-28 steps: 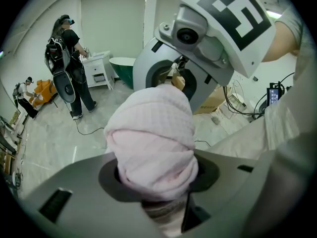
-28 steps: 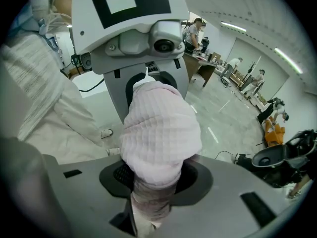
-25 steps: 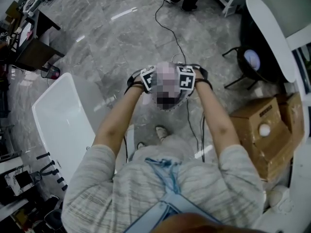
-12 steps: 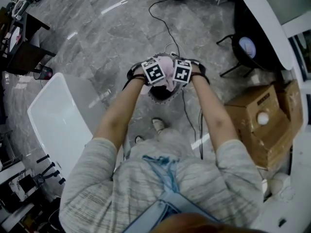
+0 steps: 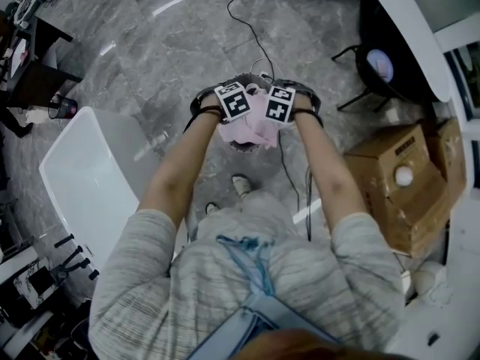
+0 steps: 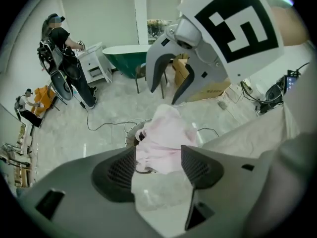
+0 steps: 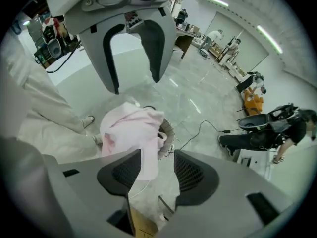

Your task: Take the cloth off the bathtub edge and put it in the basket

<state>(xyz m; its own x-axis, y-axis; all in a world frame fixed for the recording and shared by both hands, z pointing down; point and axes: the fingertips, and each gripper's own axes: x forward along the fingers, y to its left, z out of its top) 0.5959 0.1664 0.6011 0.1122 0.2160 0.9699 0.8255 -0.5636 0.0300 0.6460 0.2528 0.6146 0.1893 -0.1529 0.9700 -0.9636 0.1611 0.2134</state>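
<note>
We see the left gripper (image 6: 157,160) and right gripper (image 7: 154,165) with jaws apart, both just opening, the cloth (image 5: 251,126) loose between them. The cloth lies heaped on the basket (image 5: 244,147), over its rim.

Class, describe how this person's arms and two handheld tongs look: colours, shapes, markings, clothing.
The left tongs and right tongs have smooth grey moulded jaws with black mesh-textured pads. Each carries a white cube with black square markers. Black bands ring the wrists; short, striped grey sleeves cover the upper arms.
</note>
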